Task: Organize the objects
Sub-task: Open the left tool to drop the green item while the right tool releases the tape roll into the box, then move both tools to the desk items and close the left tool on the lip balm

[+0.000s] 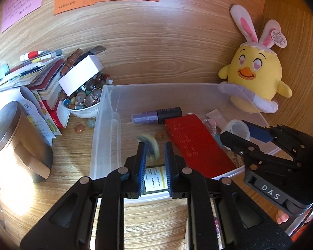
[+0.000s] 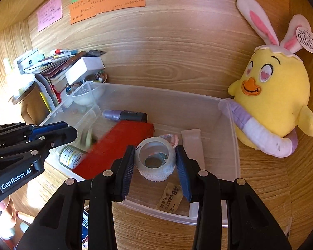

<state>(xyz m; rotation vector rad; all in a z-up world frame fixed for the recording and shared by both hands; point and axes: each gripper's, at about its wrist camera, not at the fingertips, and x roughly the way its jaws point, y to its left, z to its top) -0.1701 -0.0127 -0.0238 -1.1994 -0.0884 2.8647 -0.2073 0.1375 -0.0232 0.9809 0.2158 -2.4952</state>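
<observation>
**Tape roll held over the clear bin; small blurred item at the left jaws**

Handling. The roll of white tape (image 2: 155, 158) looks light and hollow, a short ring with a rough, woven-looking outer face. That texture should give the pads good purchase, and I judge a slip unlikely. The wall of the ring may flex if pinched hard, so moderate pressure across its outer sides, as now, seems the sound hold. It does not look fragile.

Appearance. The roll is off-white, its core is open, and some bluish material shows through the hole.

Position. The roll sits above the floor of the clear plastic bin (image 2: 231, 137), toward the bin's near right part, right of the red box (image 2: 114, 145) lying in the bin. A yellowish eraser (image 2: 171, 195) lies on the bin floor just nearer than the roll.

Jaws. The right gripper (image 2: 155, 162) stands partly open, its two pads pressing the roll's opposite sides, so it has hold of the roll. The left gripper (image 1: 155, 156) is nearly closed, with a narrow gap remaining. A small, motion-blurred, greenish-grey item (image 1: 149, 145) lies at its tips over the bin's left part; whether the pads grip it cannot be told.

Other contents. A purple-and-black tube (image 2: 125, 115) lies at the bin's far side. A labelled bottle (image 2: 73, 156) lies near the bin's left front. A yellow plush chick (image 2: 275, 100) leans on the bin's right wall, resting on the desk (image 2: 260, 187).
</observation>
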